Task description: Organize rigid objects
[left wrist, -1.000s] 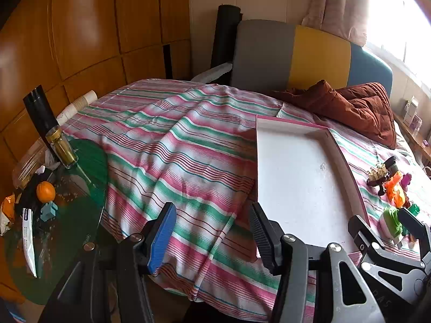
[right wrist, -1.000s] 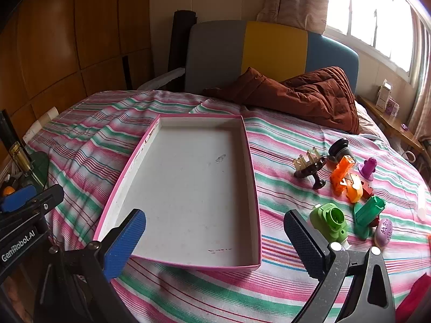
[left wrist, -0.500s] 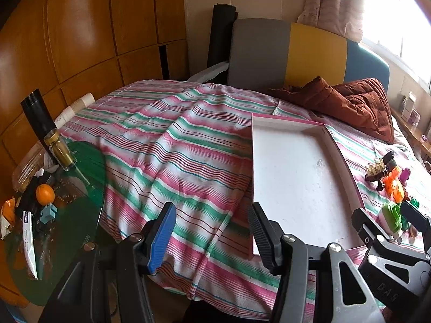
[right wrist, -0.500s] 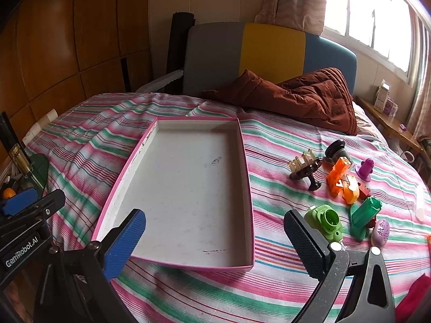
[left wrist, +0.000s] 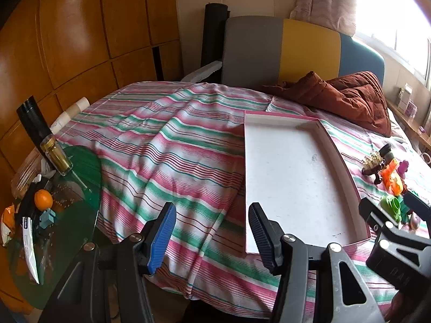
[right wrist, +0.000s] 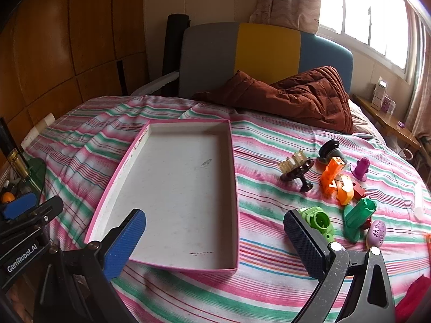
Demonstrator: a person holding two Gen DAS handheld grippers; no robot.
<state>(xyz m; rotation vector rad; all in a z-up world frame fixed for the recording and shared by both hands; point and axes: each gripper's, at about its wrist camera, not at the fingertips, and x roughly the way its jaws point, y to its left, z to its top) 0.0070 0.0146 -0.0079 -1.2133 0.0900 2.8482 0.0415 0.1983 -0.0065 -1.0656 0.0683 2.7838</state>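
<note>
Item one: we recorded a shallow rectangular tray with a pink rim and white floor [right wrist: 172, 188], lying flat on the striped pink, green and white bedspread [right wrist: 269, 282]. It held nothing but a few dark scuff marks on its floor.

Item two: to the tray's right, on the bedspread and apart from the tray, we listed a cluster of small rigid plastic toys: a dark brown pedestal dish with clear pieces on it [right wrist: 296, 169], a black-and-grey wheeled piece [right wrist: 330, 150], an orange blocky toy [right wrist: 332, 175], a purple figure [right wrist: 361, 169], a light green round-mouthed toy [right wrist: 319, 219], a dark green upright piece [right wrist: 358, 219] and a lilac patterned egg [right wrist: 375, 232]. The last three lay close together.

Item three: the right gripper [right wrist: 215, 239] hovered over the tray's near end, its blue-padded fingers spread wide and holding nothing.

Item four: the left gripper [left wrist: 212, 234] hung above the bedspread just left of the tray, fingers likewise parted and empty.

Item five: a green glass side table [left wrist: 80, 215] carried an orange fruit [left wrist: 43, 199] and a gold-filled glass jar [left wrist: 56, 157].
</note>
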